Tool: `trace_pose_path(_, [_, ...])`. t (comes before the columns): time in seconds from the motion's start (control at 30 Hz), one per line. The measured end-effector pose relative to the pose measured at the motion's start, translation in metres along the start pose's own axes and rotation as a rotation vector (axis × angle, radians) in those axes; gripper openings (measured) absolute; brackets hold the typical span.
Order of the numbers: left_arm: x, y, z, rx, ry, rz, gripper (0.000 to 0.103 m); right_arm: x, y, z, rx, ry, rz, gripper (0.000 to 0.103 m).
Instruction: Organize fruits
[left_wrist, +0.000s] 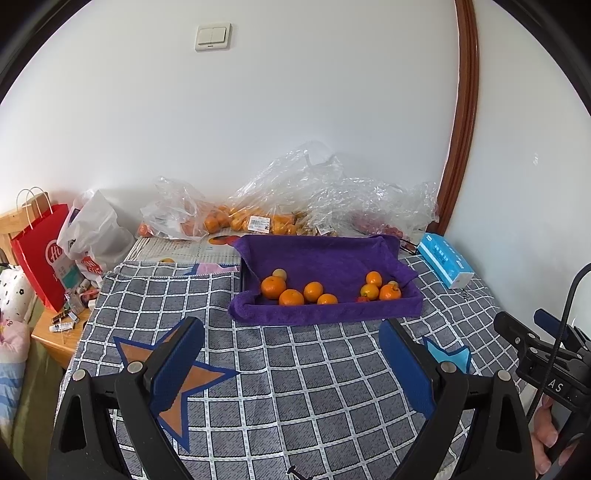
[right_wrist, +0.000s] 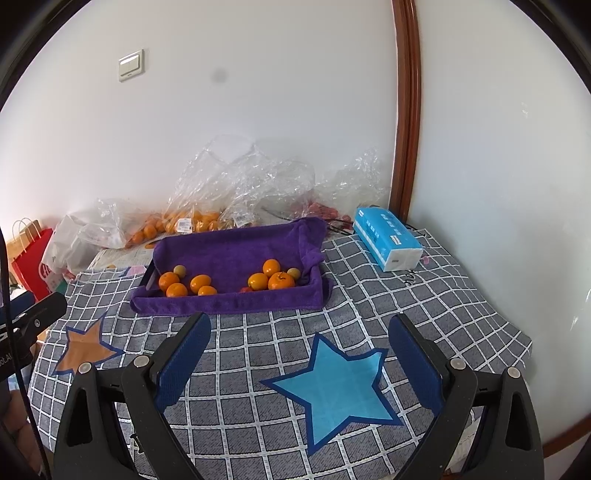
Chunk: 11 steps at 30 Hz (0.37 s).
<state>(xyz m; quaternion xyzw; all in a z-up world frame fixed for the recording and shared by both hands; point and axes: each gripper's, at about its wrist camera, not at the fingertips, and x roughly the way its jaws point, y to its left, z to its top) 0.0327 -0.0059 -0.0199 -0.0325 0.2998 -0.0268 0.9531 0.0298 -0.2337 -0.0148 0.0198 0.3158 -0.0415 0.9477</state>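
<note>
Nearest the cameras, the left gripper (left_wrist: 291, 363) and the right gripper (right_wrist: 299, 360) were held low above the checked cloth (left_wrist: 295, 387), each with its blue-padded fingers spread wide apart and nothing between them. An orange star (left_wrist: 181, 384) was seen sewn into the cloth at the near left and a blue star (right_wrist: 332, 391) at the near right; neither gripper was in contact with any fruit.

Farther back, in the middle of the table, a tray lined with a purple towel (left_wrist: 325, 258) was seen. Two loose groups of fruit lay in it: a left group of oranges (left_wrist: 291, 291) with one small pale fruit behind it, and a right group of oranges (right_wrist: 271, 278) with another pale fruit and something small and red beside it. The groups were well apart, so some sorting could be judged as already done, though by what rule cannot be told.

Beyond the tray, against the wall, clear plastic bags (left_wrist: 295, 195) were seen with many oranges in them, and red fruit was dimly visible in the bags to the right. Much was therefore judged left to move. A blue tissue pack (right_wrist: 388, 240) lay far right, a red paper bag (left_wrist: 40, 251) far left
</note>
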Motion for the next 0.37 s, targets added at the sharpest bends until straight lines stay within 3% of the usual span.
trace_pose_path(0.37, [-0.0002, -0.0004, 0.0009, -0.003, 0.001, 0.004, 0.096, -0.0021, -0.0013, -0.0002, -0.001, -0.003, 0.0, 0.096])
